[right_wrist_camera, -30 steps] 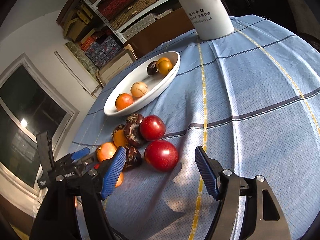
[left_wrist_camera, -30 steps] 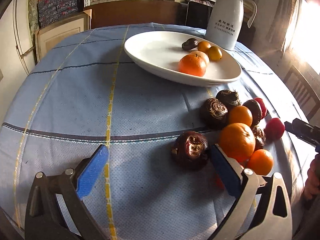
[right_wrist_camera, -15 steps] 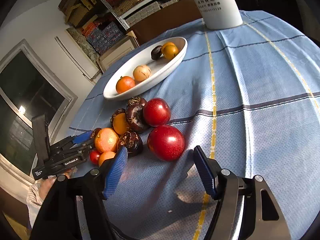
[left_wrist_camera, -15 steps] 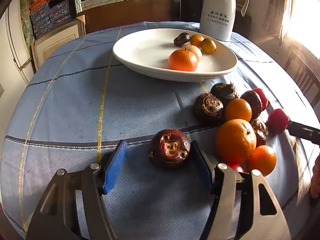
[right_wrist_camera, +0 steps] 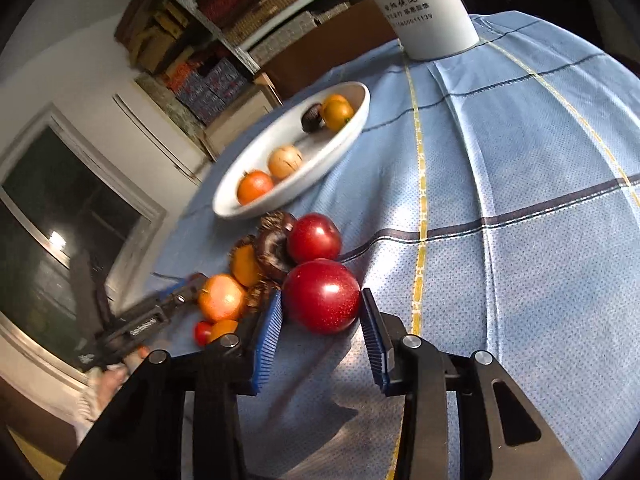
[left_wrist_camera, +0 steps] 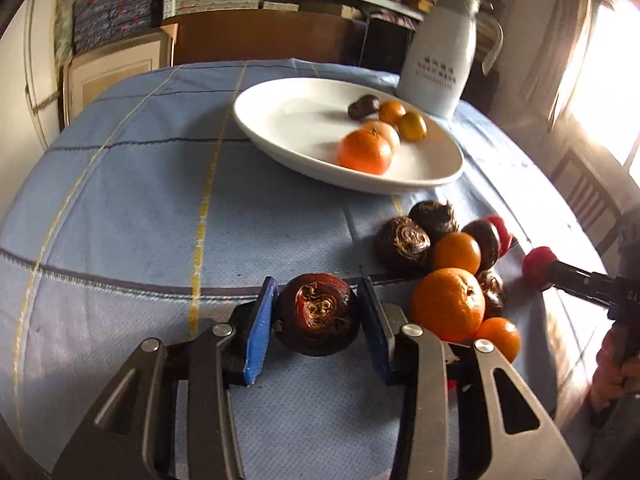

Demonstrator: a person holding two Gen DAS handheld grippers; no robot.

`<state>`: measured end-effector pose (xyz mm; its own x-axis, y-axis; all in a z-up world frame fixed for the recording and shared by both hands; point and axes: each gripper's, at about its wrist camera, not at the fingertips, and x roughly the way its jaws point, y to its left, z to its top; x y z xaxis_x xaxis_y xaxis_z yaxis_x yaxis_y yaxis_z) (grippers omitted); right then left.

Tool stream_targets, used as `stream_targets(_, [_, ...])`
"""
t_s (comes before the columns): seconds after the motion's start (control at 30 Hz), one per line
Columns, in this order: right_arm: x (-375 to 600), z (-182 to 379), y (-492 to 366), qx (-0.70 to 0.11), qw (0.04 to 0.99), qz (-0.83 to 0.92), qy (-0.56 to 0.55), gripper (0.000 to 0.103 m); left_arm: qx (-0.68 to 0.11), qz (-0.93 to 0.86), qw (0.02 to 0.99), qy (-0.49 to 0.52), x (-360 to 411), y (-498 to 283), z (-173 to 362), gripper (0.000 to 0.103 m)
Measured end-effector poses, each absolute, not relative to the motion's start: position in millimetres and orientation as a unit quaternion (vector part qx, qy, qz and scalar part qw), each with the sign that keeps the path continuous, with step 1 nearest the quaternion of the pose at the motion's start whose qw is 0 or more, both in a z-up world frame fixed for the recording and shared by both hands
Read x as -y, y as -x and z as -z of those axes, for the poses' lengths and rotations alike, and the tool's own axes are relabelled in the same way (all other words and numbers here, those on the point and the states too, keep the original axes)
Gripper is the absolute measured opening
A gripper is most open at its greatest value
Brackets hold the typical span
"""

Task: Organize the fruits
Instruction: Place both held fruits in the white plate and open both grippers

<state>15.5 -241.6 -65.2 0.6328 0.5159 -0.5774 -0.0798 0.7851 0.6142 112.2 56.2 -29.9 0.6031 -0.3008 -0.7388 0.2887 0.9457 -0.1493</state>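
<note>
My left gripper [left_wrist_camera: 316, 312] is shut on a dark brown round fruit [left_wrist_camera: 316, 314] just above the blue tablecloth. To its right lies a pile of oranges [left_wrist_camera: 446, 309] and dark fruits [left_wrist_camera: 402, 242]. My right gripper [right_wrist_camera: 322, 304] has its blue pads against both sides of a big red apple [right_wrist_camera: 322, 296] on the cloth. A second red apple [right_wrist_camera: 314, 237] and the pile sit just behind it. A white oval plate [left_wrist_camera: 300, 120] holds several oranges and one dark fruit; it also shows in the right wrist view [right_wrist_camera: 348, 136].
A white jug [left_wrist_camera: 438, 66] stands behind the plate, also in the right wrist view [right_wrist_camera: 420, 8]. The right gripper's arm [left_wrist_camera: 580, 278] shows at the right edge of the left view. Shelves with boxes and a cabinet stand beyond the table.
Both grippers moved forward and closed: the left onto the dark brown fruit, the right onto the near red apple.
</note>
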Motion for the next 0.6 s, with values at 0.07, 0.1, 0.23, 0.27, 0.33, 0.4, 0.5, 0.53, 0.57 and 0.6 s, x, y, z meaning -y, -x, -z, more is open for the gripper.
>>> stream_targets(0.07, [250,65,-11,-0.383,0.858,-0.17,-0.295,0.039,-0.402,0.166,0.9,0.014,-58,-109,24,0.041])
stream_targets(0.1, [258,63,-7,-0.373,0.857,-0.172,-0.312,0.039,-0.397,0.168,0.902,0.013,-58,-107,21,0.041])
stream_targets(0.23, [272,53,-4,-0.349,0.857,-0.178,-0.336,0.039,-0.378,0.178,0.908,0.014,-55,-104,11,0.041])
stream_targets(0.27, [273,51,-9,-0.351,0.854,-0.183,-0.338,0.039,-0.377,0.182,0.908,0.019,-55,-106,9,0.041])
stream_targets(0.33, [269,44,-21,-0.357,0.852,-0.187,-0.334,0.039,-0.378,0.191,0.905,0.031,-54,-116,1,0.041])
stream_targets(0.4, [260,33,-38,-0.361,0.856,-0.188,-0.319,0.039,-0.37,0.184,0.91,0.027,-49,-127,-9,0.041])
stream_targets(0.5, [243,18,-67,-0.361,0.861,-0.195,-0.301,0.039,-0.363,0.179,0.914,0.019,-35,-153,-23,0.041])
stream_targets(0.53, [238,14,-78,-0.363,0.863,-0.192,-0.295,0.039,-0.364,0.177,0.914,0.017,-32,-160,-24,0.041])
stream_targets(0.57, [232,11,-93,-0.365,0.865,-0.188,-0.288,0.039,-0.366,0.172,0.915,0.013,-27,-169,-24,0.041])
stream_targets(0.6, [226,9,-103,-0.367,0.867,-0.186,-0.282,0.039,-0.367,0.163,0.916,0.008,-21,-179,-23,0.041])
